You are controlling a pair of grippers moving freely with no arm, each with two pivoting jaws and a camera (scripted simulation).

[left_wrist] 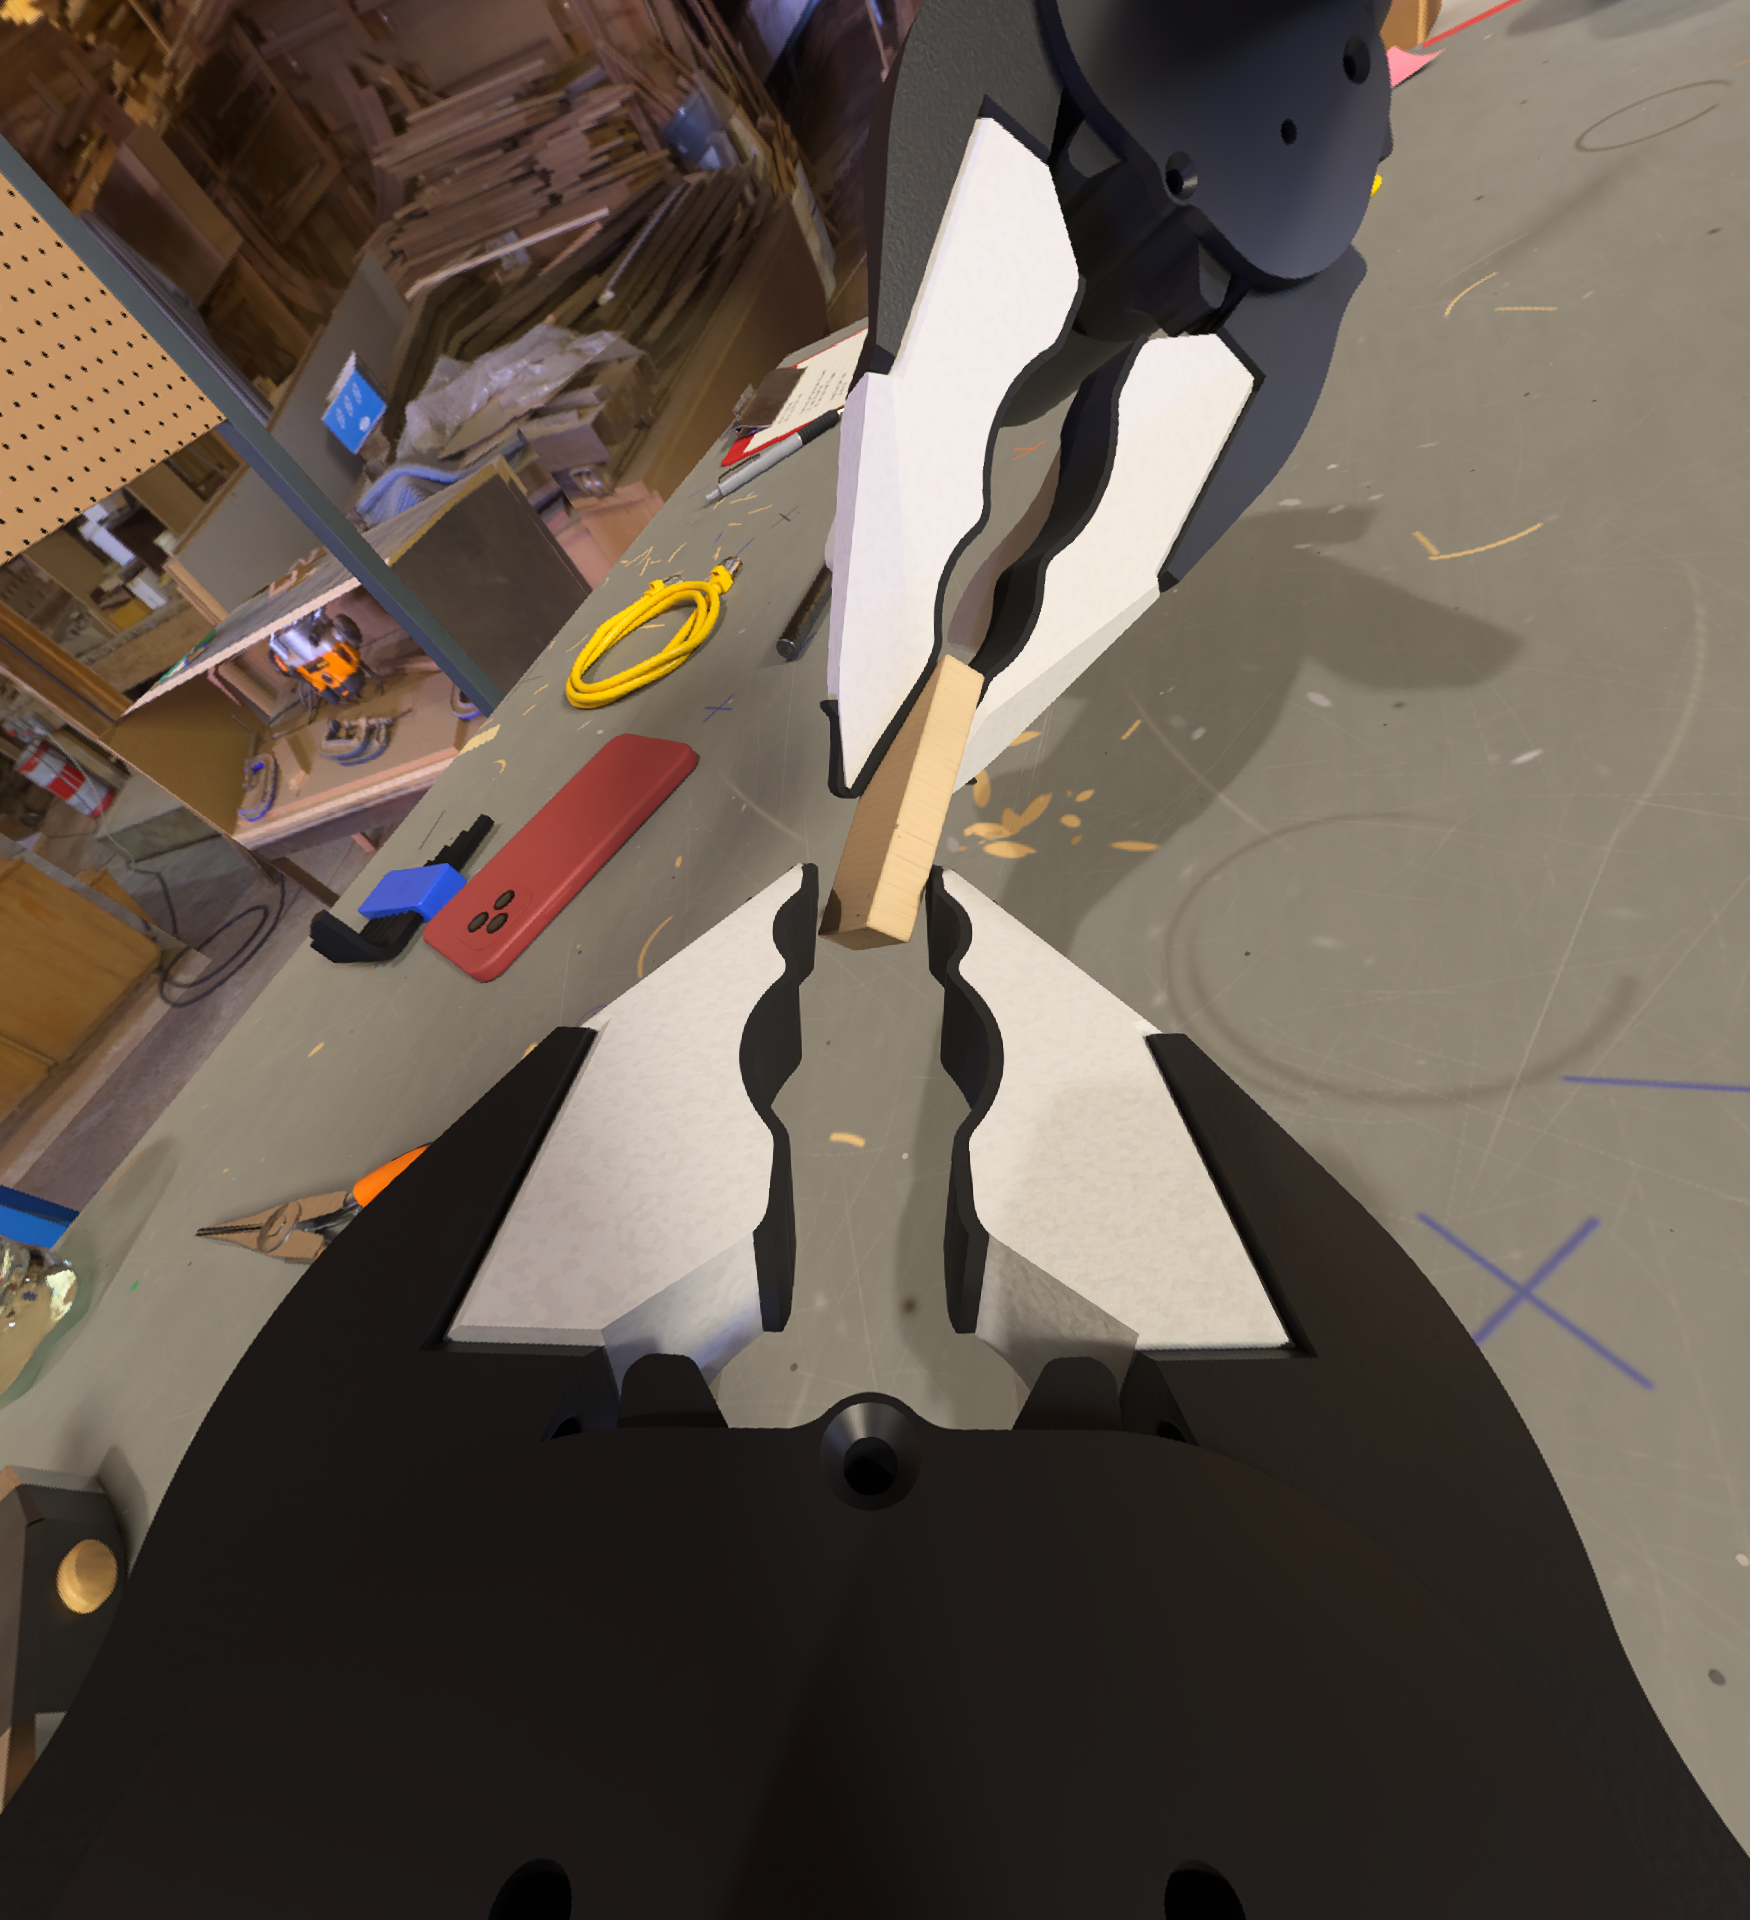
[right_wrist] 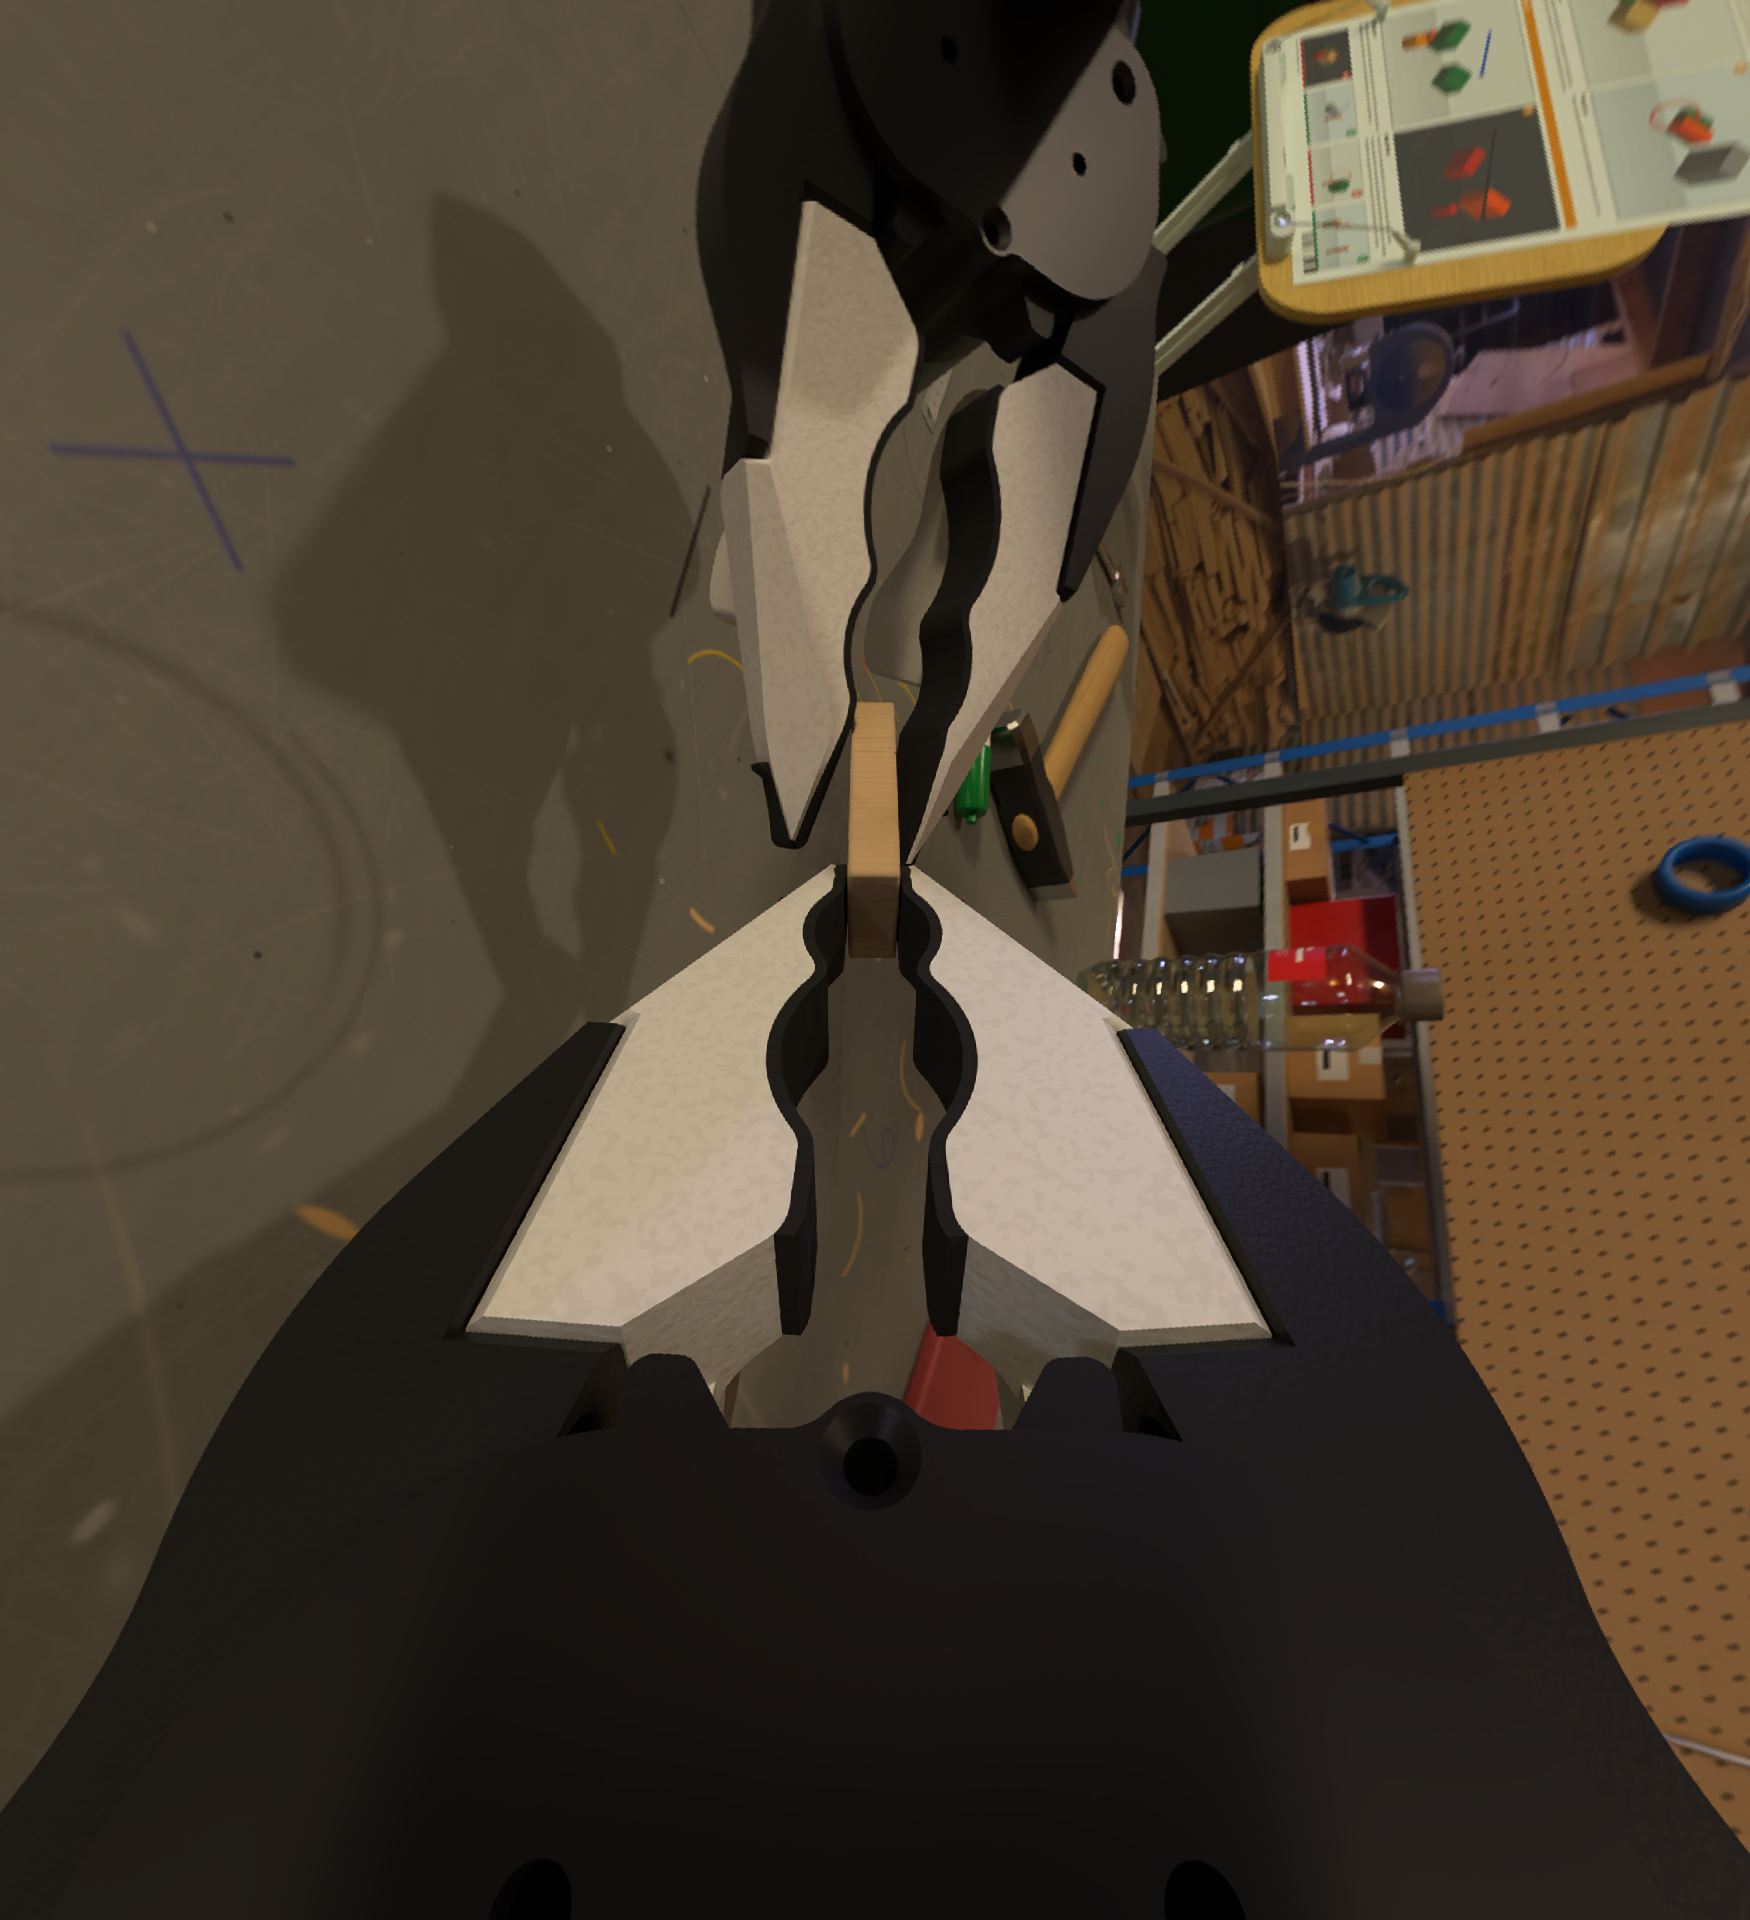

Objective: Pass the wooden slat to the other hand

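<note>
The wooden slat (left_wrist: 912, 800) is a short pale strip held in the air above the grey bench (left_wrist: 1473, 727), between my two grippers, which face each other tip to tip. My right gripper (right_wrist: 871, 878) is shut on one end of the slat (right_wrist: 871, 810); it also shows at the top of the left wrist view (left_wrist: 912, 779). My left gripper (left_wrist: 873, 878) has its fingertips closed in to the slat's width on the other end. It also shows in the right wrist view (right_wrist: 850, 847).
On the bench to the left lie a red phone (left_wrist: 559, 857), a yellow cable coil (left_wrist: 647, 639), a blue hex key set (left_wrist: 403, 899), pliers (left_wrist: 299, 1221), a mallet (right_wrist: 1037, 821) and a plastic bottle (right_wrist: 1255, 997). A pegboard (right_wrist: 1629, 1143) stands behind.
</note>
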